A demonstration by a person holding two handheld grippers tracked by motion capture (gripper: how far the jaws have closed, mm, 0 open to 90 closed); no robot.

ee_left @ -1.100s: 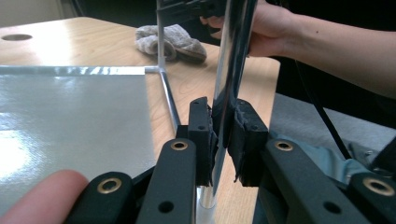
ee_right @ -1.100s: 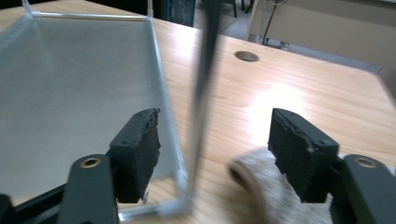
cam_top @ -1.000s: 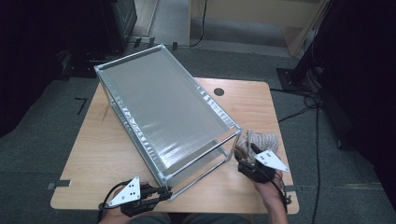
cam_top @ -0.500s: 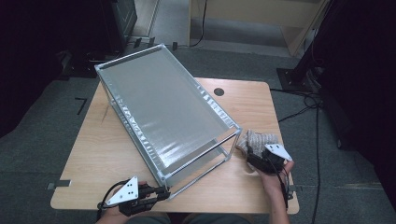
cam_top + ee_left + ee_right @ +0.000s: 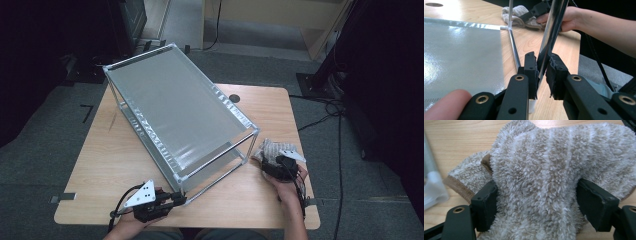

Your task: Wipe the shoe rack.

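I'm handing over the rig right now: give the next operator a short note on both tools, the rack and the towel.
Left tool: shut on the rack's near corner post, steadying the metal rack on the table.
Right tool: jaws astride the bunched beige towel beside the rack's right end, just closing; pads touch the pile.
Done: rack braced, towel reached.
Left: confirm the towel grip, lift it, probably wipe the rack.

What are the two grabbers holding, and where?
The left gripper pinches the metal rack by its near corner post. The right gripper straddles a bunched fold of the fluffy towel.
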